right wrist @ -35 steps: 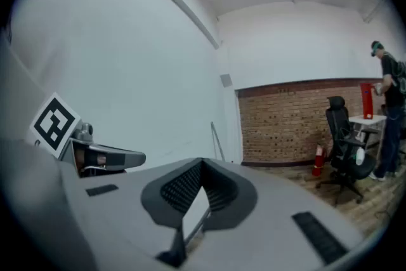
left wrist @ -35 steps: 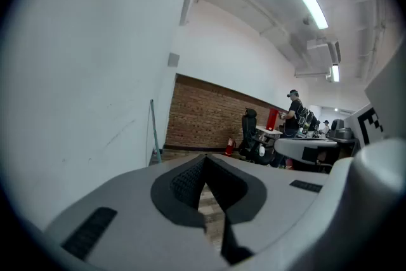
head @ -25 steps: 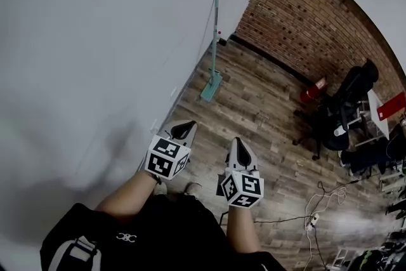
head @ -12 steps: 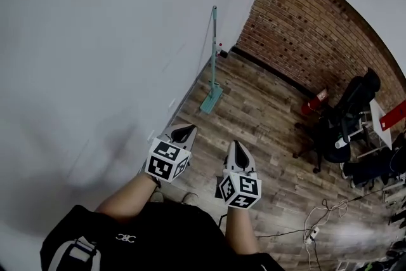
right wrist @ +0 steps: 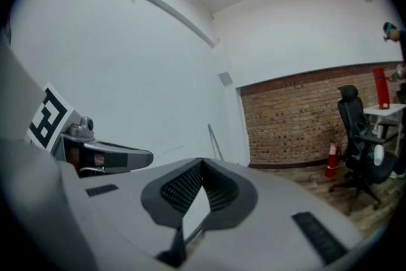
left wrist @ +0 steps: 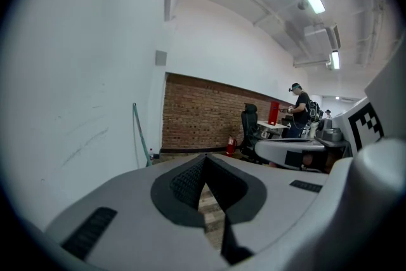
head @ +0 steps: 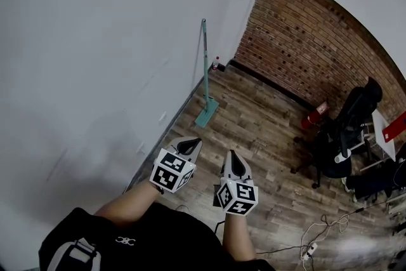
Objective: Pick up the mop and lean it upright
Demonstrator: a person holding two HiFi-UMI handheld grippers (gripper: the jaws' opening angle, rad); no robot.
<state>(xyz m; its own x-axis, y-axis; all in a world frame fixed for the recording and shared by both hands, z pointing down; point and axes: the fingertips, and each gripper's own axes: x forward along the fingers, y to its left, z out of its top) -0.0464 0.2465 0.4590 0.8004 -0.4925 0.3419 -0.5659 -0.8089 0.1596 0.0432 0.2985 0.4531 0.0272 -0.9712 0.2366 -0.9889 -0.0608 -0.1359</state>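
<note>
Wood floor (head: 260,117), white wall (head: 95,47) on the left, brick wall (head: 304,41) at the far end. We note the mop (head: 205,73) standing upright near the corner: handle leaning on the white wall, teal head flat on the floor. It is well ahead of both tongs and touched by neither.

Left tongs (head: 191,144): tips together, nothing between them, pointing roughly toward the mop. Right tongs (head: 232,158): just beside the left, likewise closed tip to tip and empty.

Further right, a red extinguisher (head: 312,118) stands on the floor by the brick wall, with a black chair (head: 346,127) near it. Cables (head: 323,231) lie on the floor at lower right.
</note>
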